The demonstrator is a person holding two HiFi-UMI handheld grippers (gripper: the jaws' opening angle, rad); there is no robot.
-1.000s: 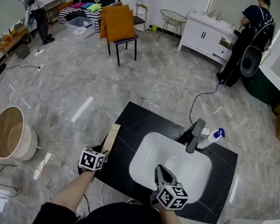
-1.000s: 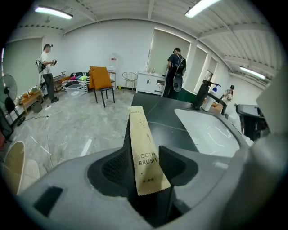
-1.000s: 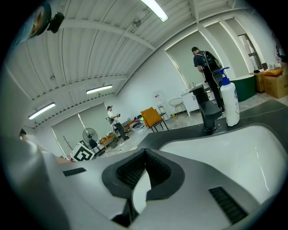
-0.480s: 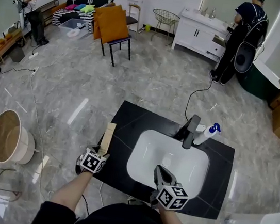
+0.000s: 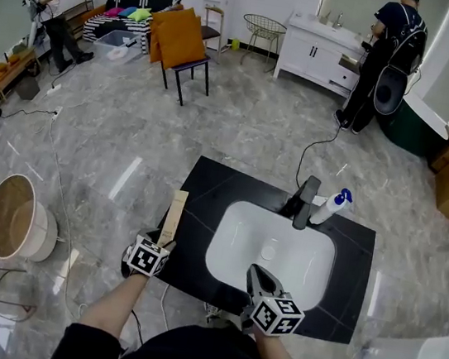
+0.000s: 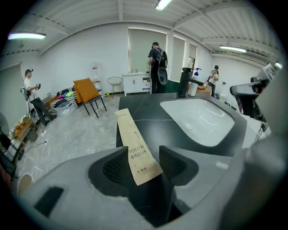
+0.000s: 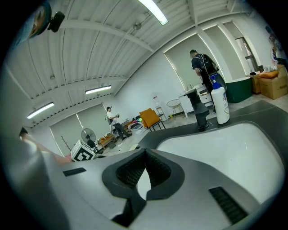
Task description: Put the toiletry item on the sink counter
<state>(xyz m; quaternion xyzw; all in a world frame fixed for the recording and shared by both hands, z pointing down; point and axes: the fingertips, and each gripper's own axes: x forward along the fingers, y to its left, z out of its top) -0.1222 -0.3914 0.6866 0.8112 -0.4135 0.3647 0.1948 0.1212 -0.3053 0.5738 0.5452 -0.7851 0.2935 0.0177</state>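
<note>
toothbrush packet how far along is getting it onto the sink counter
Done: the toothbrush packet lies flat on the black sink counter, left of the basin. In hand: the left gripper has its jaws apart, closing slightly, round the packet's near end; the pads do not press it. The right gripper is shut, empty. Left: probably just drawing the left gripper clear.

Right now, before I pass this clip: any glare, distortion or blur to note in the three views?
Head view: light streaks glare on the glossy grey marble floor; the white rounded sink basin keeps its detail. Left gripper view: fisheye bend, black corners, yet the print on the tan paper toothbrush packet reads sharply. Right gripper view: same bend; the white ceiling strip light is blown white.
</note>
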